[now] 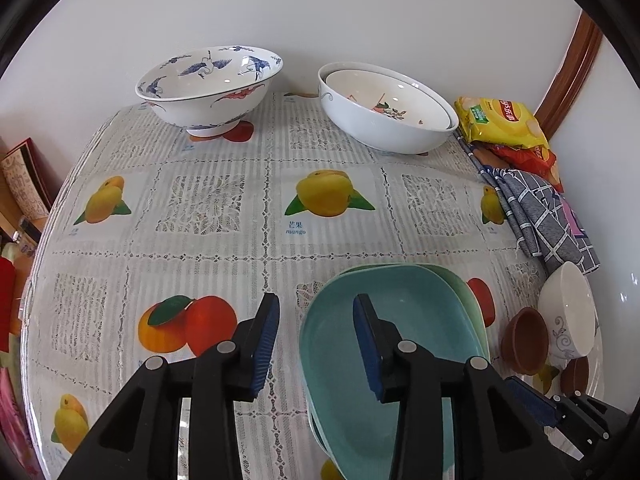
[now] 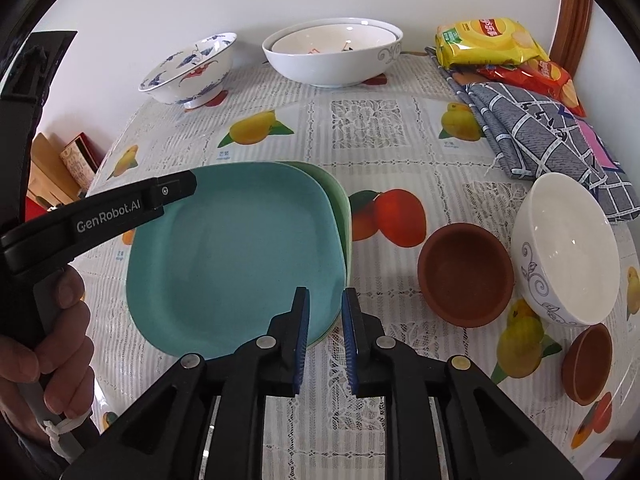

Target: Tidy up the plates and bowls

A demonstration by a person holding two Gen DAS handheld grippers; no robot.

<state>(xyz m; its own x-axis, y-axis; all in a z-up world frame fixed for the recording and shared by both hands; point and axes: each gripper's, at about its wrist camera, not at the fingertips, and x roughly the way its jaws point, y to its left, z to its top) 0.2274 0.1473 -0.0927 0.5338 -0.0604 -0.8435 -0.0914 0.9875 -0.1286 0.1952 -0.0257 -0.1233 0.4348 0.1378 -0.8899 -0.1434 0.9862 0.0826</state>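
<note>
Plates stacked, small bowls waiting — you look to be between grasps.

Your left gripper hangs with fingers spread wide over the left rim of the blue plate, touching nothing; your right gripper has its fingers nearly together with a narrow gap, at the plate's near right edge, and they look empty. The blue plate lies flat on the green plate at the front middle of the worktop, slightly offset so the green rim shows on the right; both are rounded squares, long axis running near to far. Next, I judge, comes nesting the brown bowl, the small brown bowl and the white bowl — each leans on its neighbour, so grip a rim squarely.
</note>
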